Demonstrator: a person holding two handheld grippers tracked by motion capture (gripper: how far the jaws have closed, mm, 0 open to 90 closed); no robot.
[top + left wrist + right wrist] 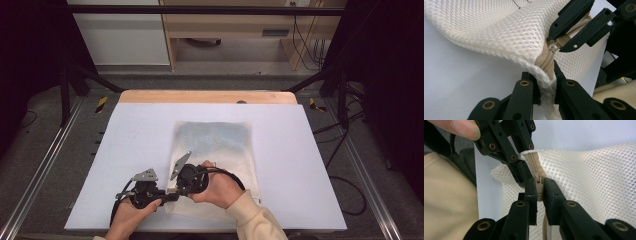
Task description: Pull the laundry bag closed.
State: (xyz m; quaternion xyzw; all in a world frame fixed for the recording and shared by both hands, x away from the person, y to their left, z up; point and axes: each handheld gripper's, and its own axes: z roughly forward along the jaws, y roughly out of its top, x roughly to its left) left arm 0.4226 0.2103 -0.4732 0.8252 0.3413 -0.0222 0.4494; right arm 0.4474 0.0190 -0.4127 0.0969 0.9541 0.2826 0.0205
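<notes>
mesh bag (215,150) lies flat on the white mat (130,150) that covers the table, near the middle and reaching down to the near edge, with something bluish showing through its far half. both grippers meet at the bag's near left corner. left gripper (167,196) comes in from the lower left in the person's left hand (132,212); in the left gripper view its jaws are clenched on the corner hem of the mesh right beside the end of the beige zipper (547,62), and the fabric is lifted off the mat there into a soft fold. right gripper (172,190), held in the right hand (220,187) with a cream sleeve (255,220) behind it, lies over the bag's near end and points left toward the other tool. in the right gripper view its jaws are closed tight on the zipper pull (539,188), which stands between the two black pads, with the zipper teeth running up from it to the corner where the left gripper's jaws grip the mesh. the two sets of jaws are just beside each other, nearly touching. the zipper looks closed along the short stretch between them.
</notes>
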